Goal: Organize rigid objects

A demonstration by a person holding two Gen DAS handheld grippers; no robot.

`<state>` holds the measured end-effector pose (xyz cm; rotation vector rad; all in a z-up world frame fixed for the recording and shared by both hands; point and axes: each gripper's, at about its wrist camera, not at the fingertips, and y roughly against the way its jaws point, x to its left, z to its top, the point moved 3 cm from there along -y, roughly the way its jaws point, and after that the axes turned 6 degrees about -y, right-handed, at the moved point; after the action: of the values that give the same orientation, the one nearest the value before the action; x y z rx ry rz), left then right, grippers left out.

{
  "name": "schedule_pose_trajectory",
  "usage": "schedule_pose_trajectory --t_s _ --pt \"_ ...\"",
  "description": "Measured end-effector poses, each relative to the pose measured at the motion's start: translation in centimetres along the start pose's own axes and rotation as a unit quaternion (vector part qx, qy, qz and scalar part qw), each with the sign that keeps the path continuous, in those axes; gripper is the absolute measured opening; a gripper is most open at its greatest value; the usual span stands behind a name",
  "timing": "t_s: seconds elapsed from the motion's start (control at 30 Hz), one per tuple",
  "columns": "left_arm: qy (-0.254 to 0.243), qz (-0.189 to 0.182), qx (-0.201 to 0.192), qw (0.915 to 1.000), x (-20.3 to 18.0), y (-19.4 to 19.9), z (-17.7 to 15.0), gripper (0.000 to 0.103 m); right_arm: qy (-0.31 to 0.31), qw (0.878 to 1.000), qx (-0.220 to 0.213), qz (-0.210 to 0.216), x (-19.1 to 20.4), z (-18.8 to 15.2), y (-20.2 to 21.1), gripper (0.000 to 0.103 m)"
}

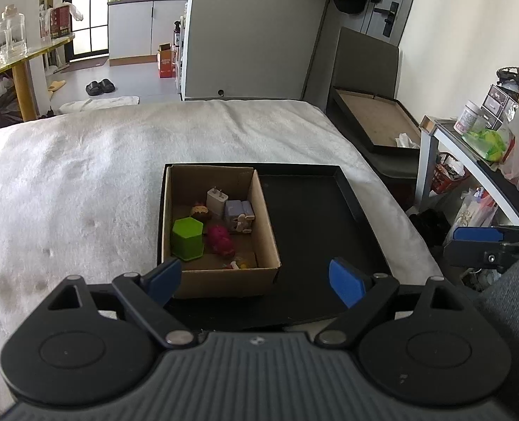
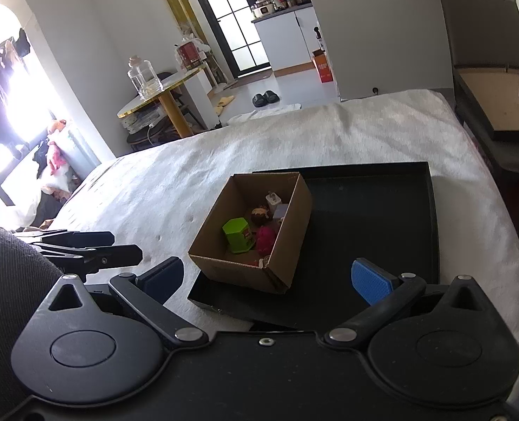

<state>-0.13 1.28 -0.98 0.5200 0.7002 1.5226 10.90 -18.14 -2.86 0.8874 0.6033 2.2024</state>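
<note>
A brown cardboard box (image 1: 266,231) (image 2: 291,245) stands in the left part of a shallow black tray (image 1: 315,217) (image 2: 372,210) on the bed. Inside it lie a green hexagonal block (image 1: 187,238) (image 2: 239,235), a magenta toy (image 1: 221,240) (image 2: 265,238), a white plug (image 1: 216,200) (image 2: 273,201), a pale purple toy (image 1: 239,215) and a small brown figure (image 1: 200,212) (image 2: 260,214). My left gripper (image 1: 256,280) is open just in front of the box, nothing between its blue pads. My right gripper (image 2: 273,277) is open too, empty, at the tray's near edge.
A white fleecy blanket (image 1: 84,182) (image 2: 189,175) covers the bed. To the right stand a dark bench with an open board box (image 1: 375,119) and a cluttered shelf (image 1: 487,140). A round table with glass jars (image 2: 147,84) is at the far left.
</note>
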Motion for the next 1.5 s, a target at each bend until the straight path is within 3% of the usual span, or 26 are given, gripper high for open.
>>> schedule_pose_trajectory --t_s 1.5 --pt "0.006 0.002 0.005 1.0 0.23 -0.08 0.0 0.09 0.006 1.0 -0.002 -0.008 -0.08 0.21 0.27 0.103"
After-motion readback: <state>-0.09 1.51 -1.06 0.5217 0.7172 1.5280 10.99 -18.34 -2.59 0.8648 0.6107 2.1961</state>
